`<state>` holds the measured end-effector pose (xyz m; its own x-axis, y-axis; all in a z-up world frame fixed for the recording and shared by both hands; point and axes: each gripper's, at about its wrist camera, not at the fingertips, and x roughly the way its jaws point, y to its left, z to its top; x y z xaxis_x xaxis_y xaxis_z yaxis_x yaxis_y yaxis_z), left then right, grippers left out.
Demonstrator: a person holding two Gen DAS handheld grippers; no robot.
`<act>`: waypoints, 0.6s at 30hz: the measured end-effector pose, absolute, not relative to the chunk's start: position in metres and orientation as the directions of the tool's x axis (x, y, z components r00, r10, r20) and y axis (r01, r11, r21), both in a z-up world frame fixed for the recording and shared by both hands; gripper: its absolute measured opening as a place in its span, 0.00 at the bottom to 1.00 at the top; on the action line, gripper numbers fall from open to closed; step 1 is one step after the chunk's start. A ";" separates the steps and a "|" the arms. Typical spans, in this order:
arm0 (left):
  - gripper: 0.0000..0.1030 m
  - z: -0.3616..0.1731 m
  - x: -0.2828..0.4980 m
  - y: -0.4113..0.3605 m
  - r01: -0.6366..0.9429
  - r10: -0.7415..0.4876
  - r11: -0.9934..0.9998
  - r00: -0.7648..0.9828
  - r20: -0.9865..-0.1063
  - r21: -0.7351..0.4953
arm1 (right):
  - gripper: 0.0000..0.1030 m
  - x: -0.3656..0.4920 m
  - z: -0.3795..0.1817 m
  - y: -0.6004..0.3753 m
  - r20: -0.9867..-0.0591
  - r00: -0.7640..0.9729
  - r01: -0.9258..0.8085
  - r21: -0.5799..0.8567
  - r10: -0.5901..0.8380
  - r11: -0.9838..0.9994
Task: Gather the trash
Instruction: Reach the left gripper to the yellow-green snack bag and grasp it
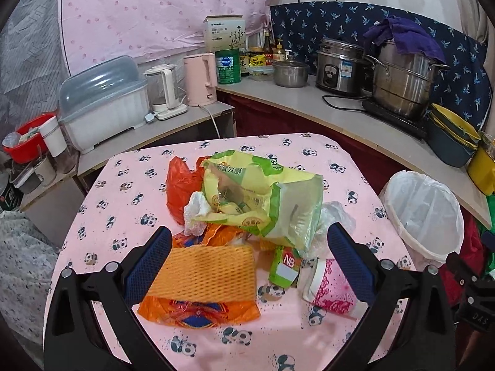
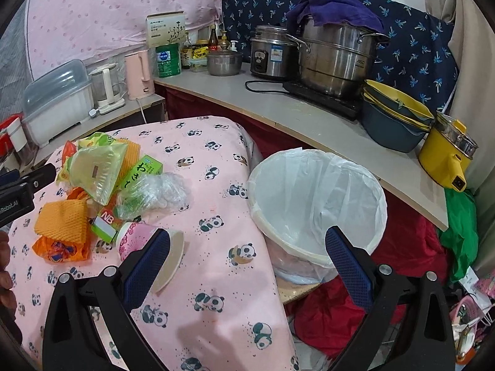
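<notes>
Hovering spread and empty over the near part of the pile, the left tongs (image 1: 249,259) frame an orange foam net (image 1: 202,273) beside their left-hand finger in the lower middle of the frame, with its long axis running across the gap. A pink paper cup (image 1: 332,289) lies against the right-hand finger. Just beyond sits the yellow-green bag (image 1: 263,194). The right tongs (image 2: 247,262), also spread with nothing between them, stand further right; the cup (image 2: 136,239) is at their left finger and the lined trash bin (image 2: 318,207) ahead, right of the worktop (image 2: 216,278). The left looks nearer the pile, the right nearer the bin.
</notes>
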<state>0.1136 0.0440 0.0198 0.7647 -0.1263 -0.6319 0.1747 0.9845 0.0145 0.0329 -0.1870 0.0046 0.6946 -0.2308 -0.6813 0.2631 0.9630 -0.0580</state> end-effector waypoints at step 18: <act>0.25 -0.021 0.177 0.021 0.354 -0.277 0.935 0.667 -0.691 -0.032 | 0.93 0.105 -0.013 -0.173 -0.713 0.679 0.220 -0.030 -0.175 0.975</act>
<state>0.1766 0.0206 -0.0206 0.6674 -0.2770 -0.6913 0.3544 0.9345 -0.0324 0.1050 -0.1727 -0.0133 0.6793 -0.1749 -0.7127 0.2198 0.9751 -0.0298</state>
